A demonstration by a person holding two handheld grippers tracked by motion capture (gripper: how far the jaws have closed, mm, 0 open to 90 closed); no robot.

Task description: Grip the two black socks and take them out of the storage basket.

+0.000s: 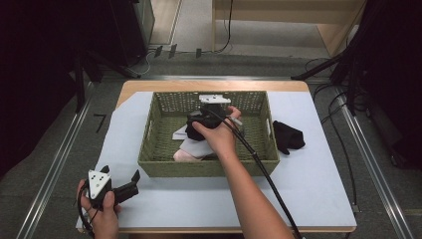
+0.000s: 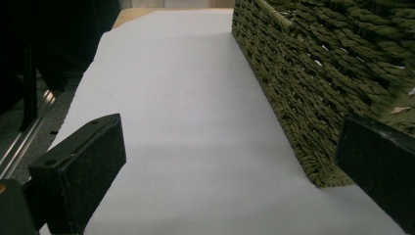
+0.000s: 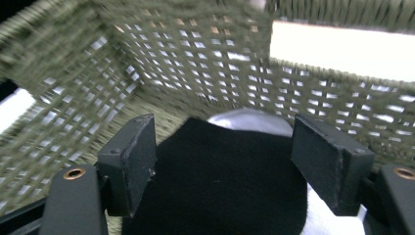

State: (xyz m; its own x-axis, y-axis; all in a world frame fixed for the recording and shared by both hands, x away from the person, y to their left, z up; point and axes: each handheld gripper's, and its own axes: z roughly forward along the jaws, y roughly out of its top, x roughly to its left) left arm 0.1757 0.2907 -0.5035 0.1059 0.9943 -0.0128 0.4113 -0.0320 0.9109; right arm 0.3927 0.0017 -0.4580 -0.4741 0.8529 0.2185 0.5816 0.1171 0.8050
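Note:
A green woven basket (image 1: 149, 134) stands on white paper in the middle of the table. My right gripper (image 1: 213, 105) reaches into it near the far wall. In the right gripper view my right gripper (image 3: 225, 147) is open, its jaws wide apart, and a black cloth (image 3: 220, 181) lies low between them without the pads pressing on it. That black cloth (image 1: 195, 130) shows under the hand in the high view. My left gripper (image 1: 122, 173) rests open at the near left corner, beside the basket (image 2: 313, 73), and nothing is between the jaws of my left gripper (image 2: 230, 161).
A second black cloth (image 1: 288, 135) lies on the white paper (image 1: 308, 184) right of the basket. White (image 1: 194, 147) and pink (image 1: 184, 155) cloths lie in the basket's near half. A pale cloth (image 3: 244, 120) shows beyond the black one. Cables trail off the table's right side.

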